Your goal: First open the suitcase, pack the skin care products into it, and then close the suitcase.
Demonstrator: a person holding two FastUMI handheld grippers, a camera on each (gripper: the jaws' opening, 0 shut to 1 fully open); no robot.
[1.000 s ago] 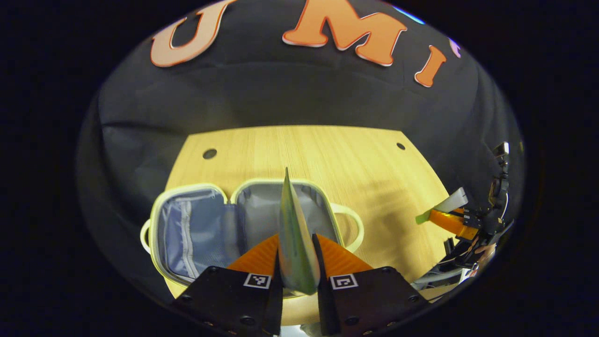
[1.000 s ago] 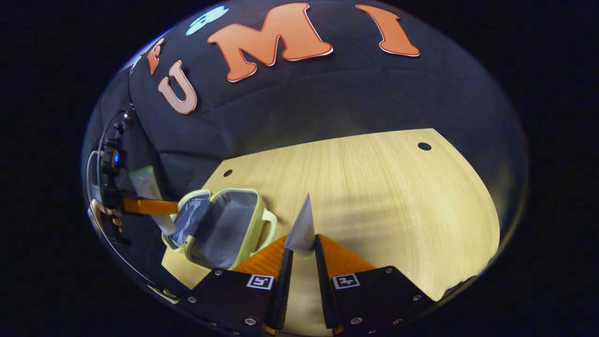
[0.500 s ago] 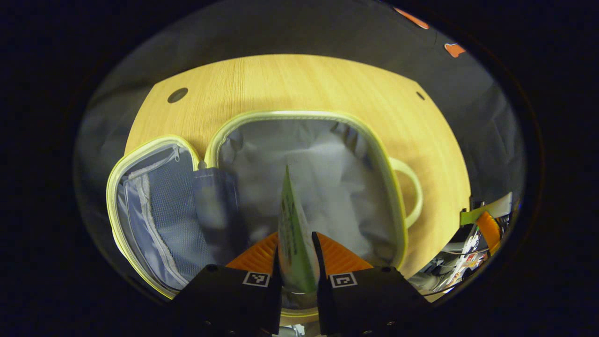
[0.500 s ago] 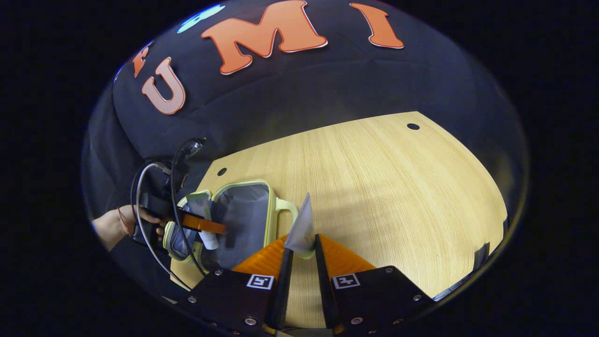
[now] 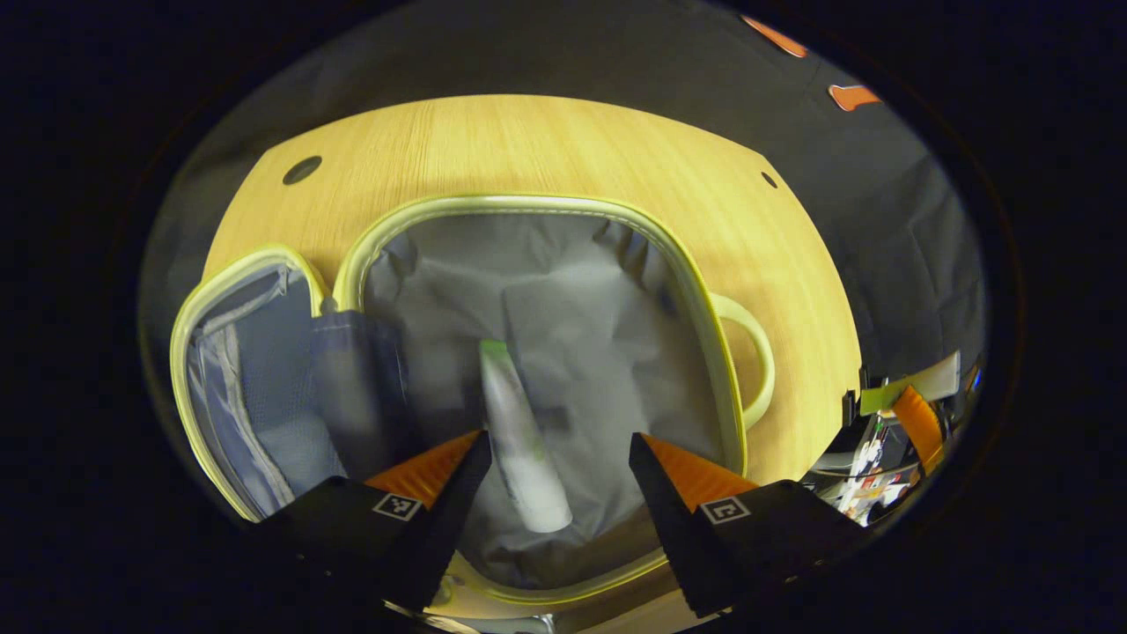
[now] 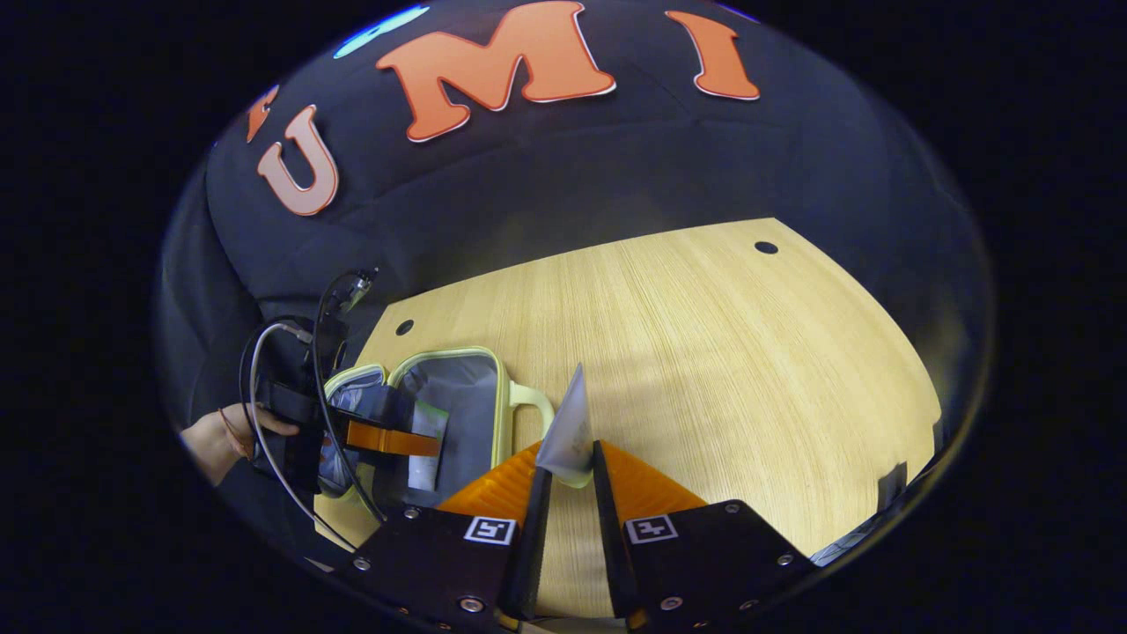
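A pale green suitcase (image 5: 704, 291) lies open on the wooden table, its grey lined half under my left gripper (image 5: 556, 449). A white and green skin care tube (image 5: 515, 440) lies loose in that half, between the open fingers and apart from both. In the right gripper view the suitcase (image 6: 493, 396) sits at the left with the left gripper (image 6: 431, 445) over it and the tube (image 6: 424, 449) below. My right gripper (image 6: 565, 462) is shut on a grey tube (image 6: 568, 431) with a pale green cap end, held above the table.
The suitcase's other half (image 5: 238, 370) has a blue mesh pocket with a zipper. The wooden table (image 6: 722, 352) has small round holes (image 6: 765, 247) near its far edge. A hand (image 6: 216, 436) holds the left gripper, with cables looping above it.
My left gripper has opened and let go of the green tube, which now lies in the suitcase's grey half. The right gripper has barely moved with its tube.
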